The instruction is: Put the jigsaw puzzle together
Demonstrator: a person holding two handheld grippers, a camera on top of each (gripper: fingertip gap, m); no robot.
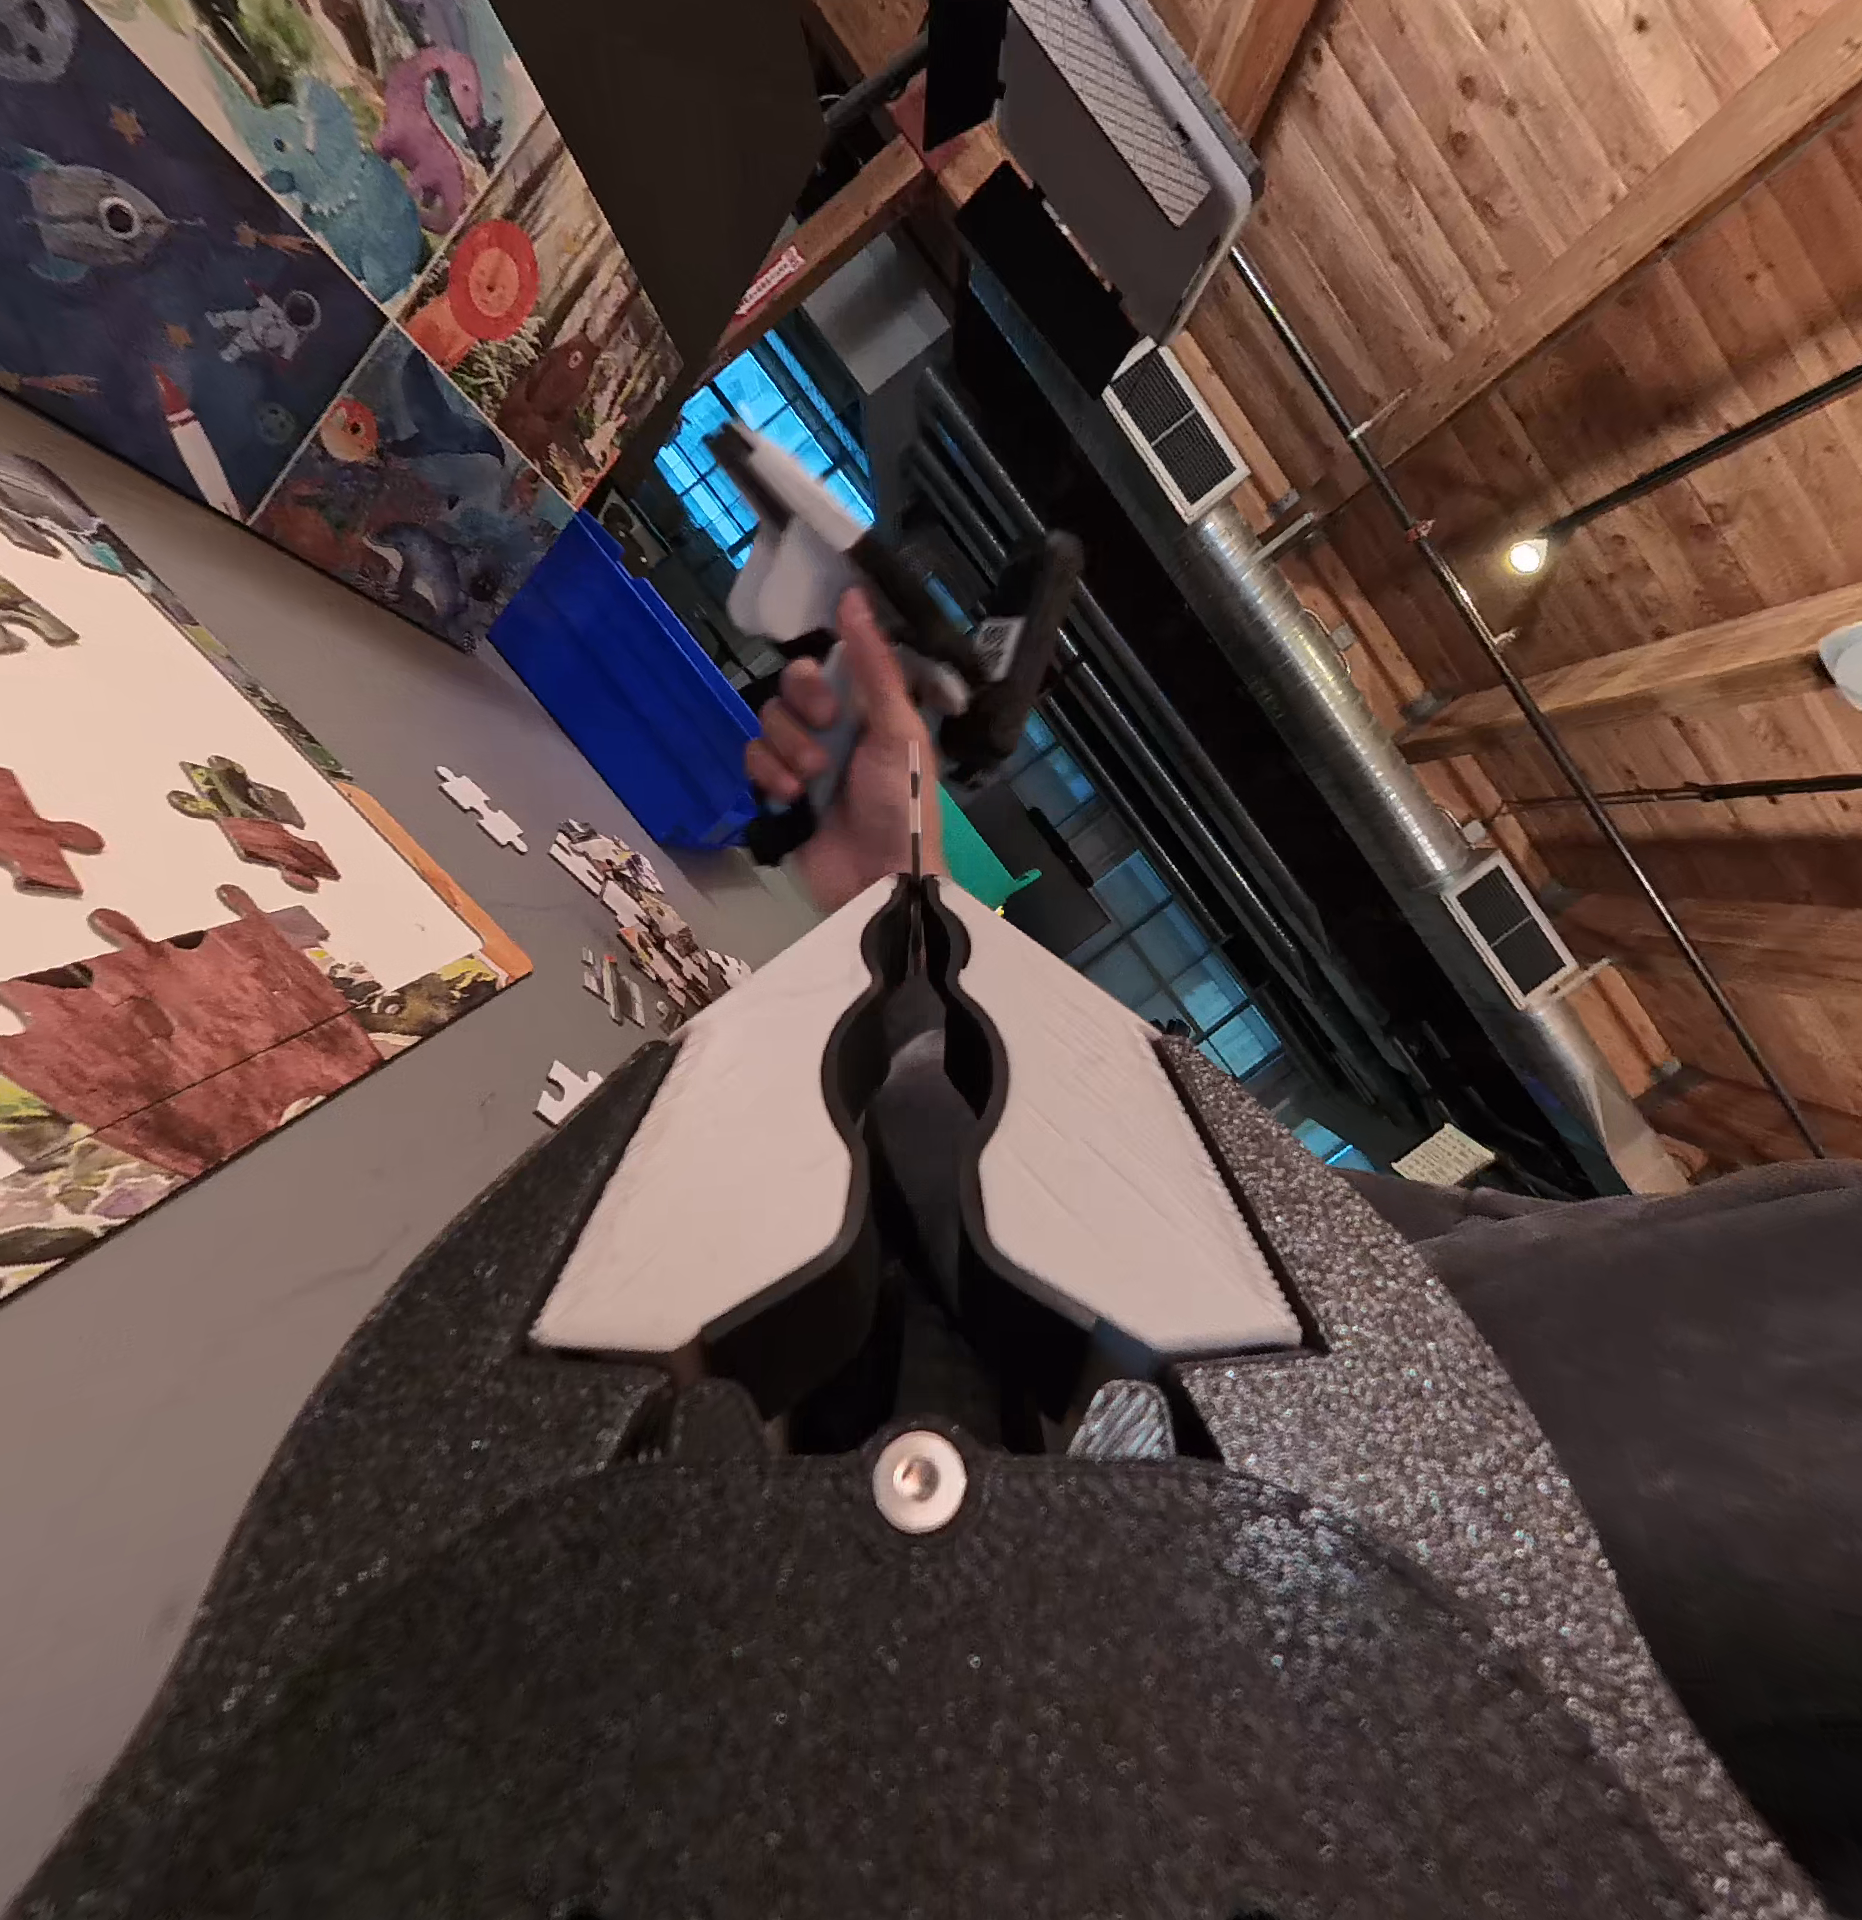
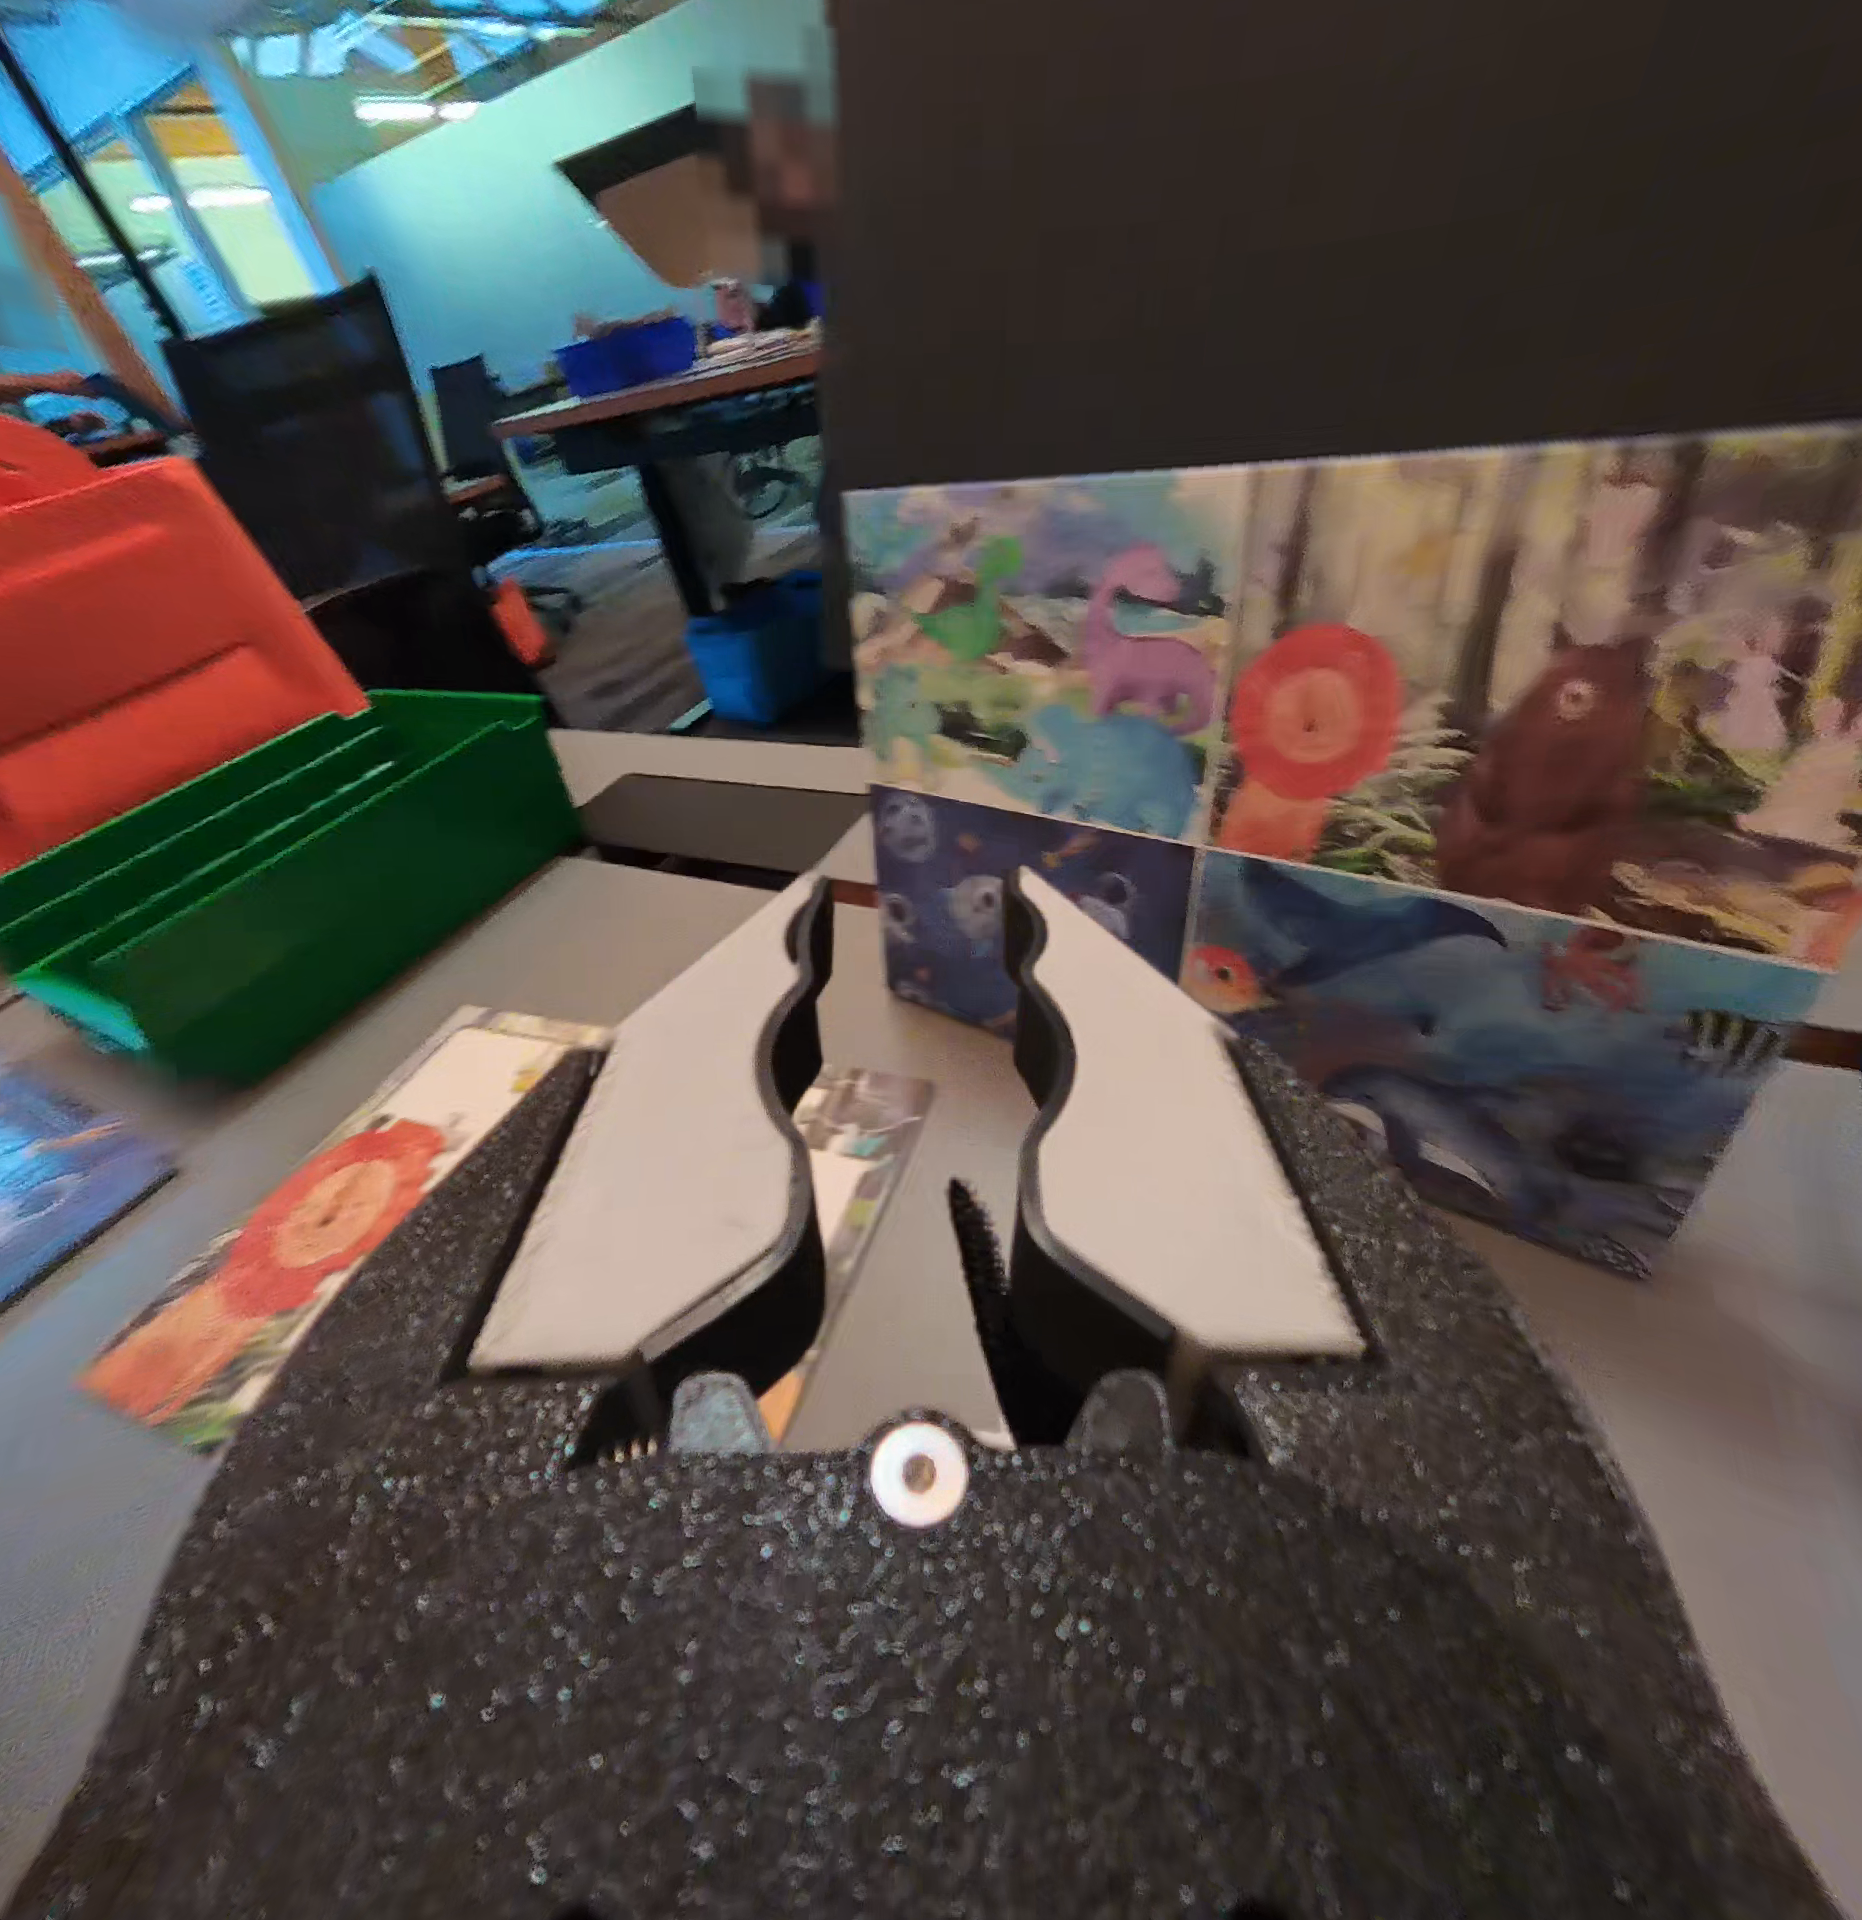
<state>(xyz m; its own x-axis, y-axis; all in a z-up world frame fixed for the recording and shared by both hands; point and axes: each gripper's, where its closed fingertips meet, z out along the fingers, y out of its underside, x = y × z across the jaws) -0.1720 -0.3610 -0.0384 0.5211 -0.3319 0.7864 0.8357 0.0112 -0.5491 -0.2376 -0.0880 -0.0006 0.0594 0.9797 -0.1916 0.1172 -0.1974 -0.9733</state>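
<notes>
My left gripper (image 1: 916,885) is shut on a thin puzzle piece (image 1: 914,800), seen edge-on and sticking out past the fingertips, lifted above the table. The puzzle board (image 1: 179,727) lies at left, partly filled with brown and green pieces (image 1: 168,1018). Loose pieces (image 1: 636,914) lie on the grey table beside it. My right gripper (image 2: 922,904) is open and empty above the table, pointing at the picture box (image 2: 1426,779). A lion-picture board (image 2: 283,1226) lies under its left finger. The hand-held right gripper also shows blurred in the left wrist view (image 1: 802,540).
The picture box (image 1: 283,312) stands at the back of the table against a black panel (image 2: 1322,208). A blue bin (image 1: 615,675) sits beside it. A green bin (image 2: 283,883) holding an orange case (image 2: 127,644) stands at left. A blue-picture board (image 2: 44,1174) lies at far left. The grippers' ends are close to 30 cm from one another.
</notes>
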